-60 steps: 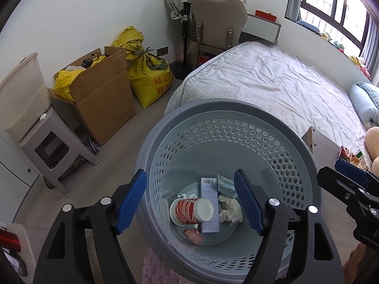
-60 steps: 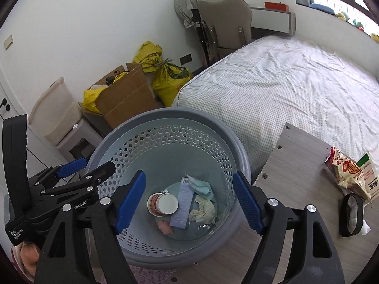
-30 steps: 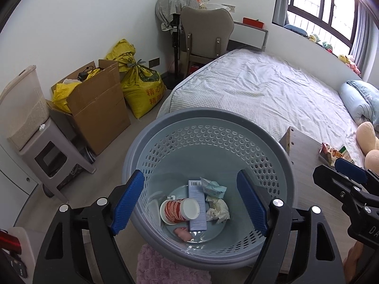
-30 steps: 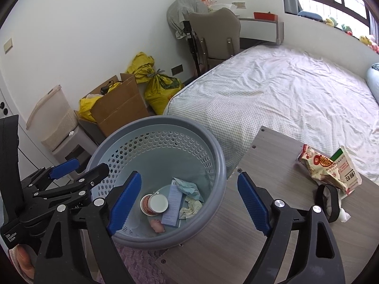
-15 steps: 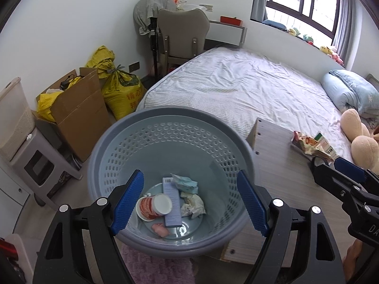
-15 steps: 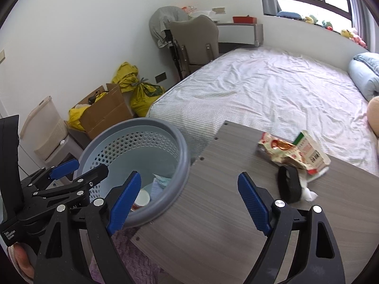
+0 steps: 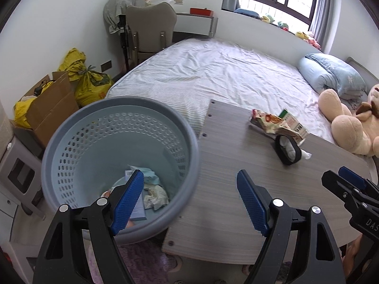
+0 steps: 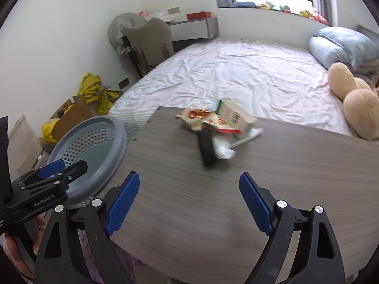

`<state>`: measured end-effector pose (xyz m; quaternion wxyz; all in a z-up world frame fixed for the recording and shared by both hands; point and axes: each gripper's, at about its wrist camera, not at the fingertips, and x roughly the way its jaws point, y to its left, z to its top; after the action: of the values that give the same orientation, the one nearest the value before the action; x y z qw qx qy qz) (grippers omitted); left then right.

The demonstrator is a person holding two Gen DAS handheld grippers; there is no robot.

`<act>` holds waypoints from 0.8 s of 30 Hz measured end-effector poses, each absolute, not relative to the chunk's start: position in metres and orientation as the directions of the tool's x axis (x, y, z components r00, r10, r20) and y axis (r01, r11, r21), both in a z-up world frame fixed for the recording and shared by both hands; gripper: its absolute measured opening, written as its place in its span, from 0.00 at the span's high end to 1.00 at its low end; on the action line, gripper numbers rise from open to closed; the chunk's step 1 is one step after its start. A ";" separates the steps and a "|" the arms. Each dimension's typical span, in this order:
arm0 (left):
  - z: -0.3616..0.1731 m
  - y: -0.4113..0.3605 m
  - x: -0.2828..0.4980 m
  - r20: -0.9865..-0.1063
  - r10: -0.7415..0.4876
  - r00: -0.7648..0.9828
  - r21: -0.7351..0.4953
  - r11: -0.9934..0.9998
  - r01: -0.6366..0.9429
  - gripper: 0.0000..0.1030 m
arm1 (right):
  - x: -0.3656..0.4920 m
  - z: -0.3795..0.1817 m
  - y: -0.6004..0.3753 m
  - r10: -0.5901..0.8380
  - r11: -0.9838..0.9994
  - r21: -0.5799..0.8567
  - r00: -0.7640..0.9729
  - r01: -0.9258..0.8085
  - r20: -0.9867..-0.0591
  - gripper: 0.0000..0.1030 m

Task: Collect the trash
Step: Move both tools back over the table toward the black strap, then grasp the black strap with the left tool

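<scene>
A grey perforated basket [image 7: 71,132] stands left of a grey wooden table [image 7: 232,189] and holds a cup, a leaflet and crumpled tissues [image 7: 154,195]. On the table lie a snack wrapper [image 8: 201,118], a small carton [image 8: 234,114], a black ring [image 8: 207,148] and white tissue [image 8: 225,150]. My left gripper [image 7: 189,200] is open and empty, over the basket's right rim and the table edge. My right gripper [image 8: 188,204] is open and empty above the table's near part, short of the trash. The basket also shows in the right wrist view [image 8: 118,139].
A bed [image 7: 213,75] lies behind the table, with a blue pillow [image 7: 329,73] and a plush bear [image 7: 348,123] at the right. A cardboard box [image 7: 49,104], yellow bags [image 7: 92,85], a chair [image 7: 149,30] and a stool [image 7: 16,165] stand along the left wall.
Both grippers have swung right, away from above the basket and towards the table. The trash on the table has come into fuller view. Both stay open.
</scene>
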<state>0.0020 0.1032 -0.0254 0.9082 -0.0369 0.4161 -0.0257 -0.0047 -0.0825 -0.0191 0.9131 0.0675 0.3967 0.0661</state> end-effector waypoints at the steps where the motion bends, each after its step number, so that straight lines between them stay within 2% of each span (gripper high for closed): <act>1: -0.026 0.099 0.002 -0.754 -0.081 0.652 -0.088 0.996 0.021 0.25 | -0.006 -0.021 -0.091 0.163 0.983 0.177 0.677 -0.049 -0.718 0.18; 24: -0.051 0.001 0.049 -0.781 -0.146 0.607 -0.086 0.988 0.127 0.25 | 0.003 -0.044 -0.182 0.068 0.979 0.182 0.682 0.096 -0.728 0.18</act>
<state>0.0489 0.0008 -0.0510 0.8962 -0.0109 0.4369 -0.0762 0.0033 -0.1817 -0.0444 0.9113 0.1032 0.3986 -0.0076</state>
